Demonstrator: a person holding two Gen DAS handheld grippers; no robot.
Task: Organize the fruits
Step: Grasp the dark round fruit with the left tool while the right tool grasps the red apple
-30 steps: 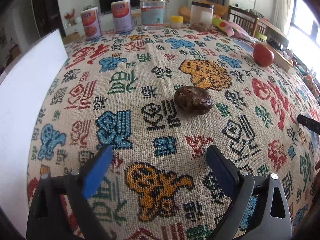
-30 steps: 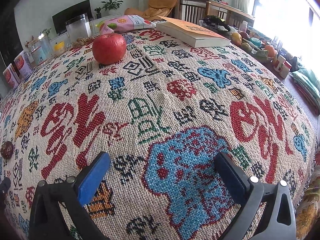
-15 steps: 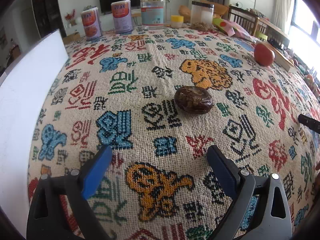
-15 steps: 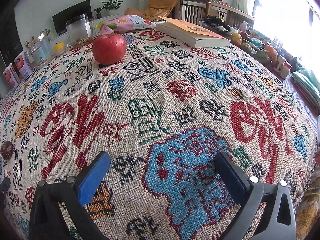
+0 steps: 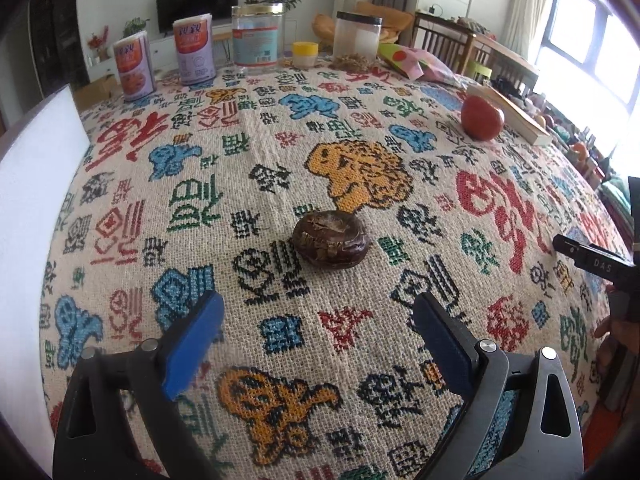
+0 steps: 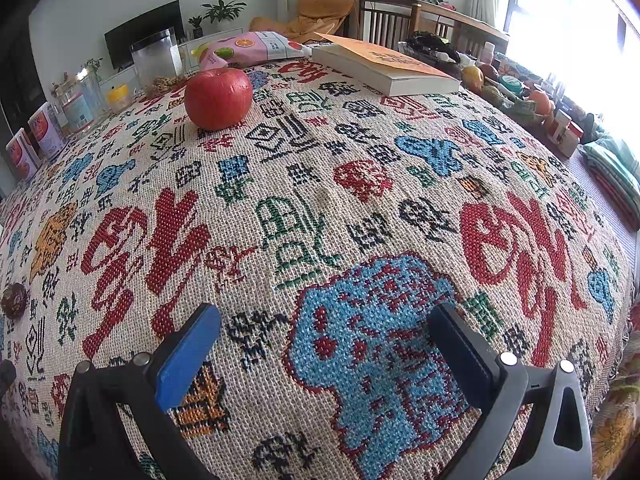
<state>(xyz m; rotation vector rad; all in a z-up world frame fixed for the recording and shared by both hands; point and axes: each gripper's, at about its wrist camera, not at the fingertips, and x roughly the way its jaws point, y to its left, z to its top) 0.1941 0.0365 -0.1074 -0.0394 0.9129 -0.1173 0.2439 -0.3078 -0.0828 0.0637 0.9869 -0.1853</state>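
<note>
Both claws stood with their jaws wide apart and nothing between them. From the left gripper (image 5: 316, 320), the dark wrinkled fruit (image 5: 329, 239) lay at twelve o'clock, just ahead of the blue pads and centred on the gap, resting on the patterned tablecloth (image 5: 200, 208) and touching neither finger. Farther out, at about two o'clock in that view, the red apple (image 5: 482, 117) sat near the far edge of the table, just beside a book (image 5: 516, 114). Jars and cans lined the far edge from eleven to twelve o'clock, and a white board (image 5: 32, 200) rose at nine o'clock.

From the right gripper (image 6: 324, 344), only bare cloth lay between the fingers. The apple (image 6: 218, 97) stood well ahead at eleven o'clock, the book (image 6: 384, 68) at one o'clock, and the dark fruit (image 6: 14, 300) showed small at nine o'clock by the frame's edge.

By my reading, the task had hardly begun: both fruits lay well apart on the cloth, ungrouped, and no bowl or tray to receive them could be seen. Everything remained to be done. The left gripper was held low, level and squared toward the dark fruit, seemingly lined up for an approach; the right hovered low over open cloth, aimed at nothing close by.
</note>
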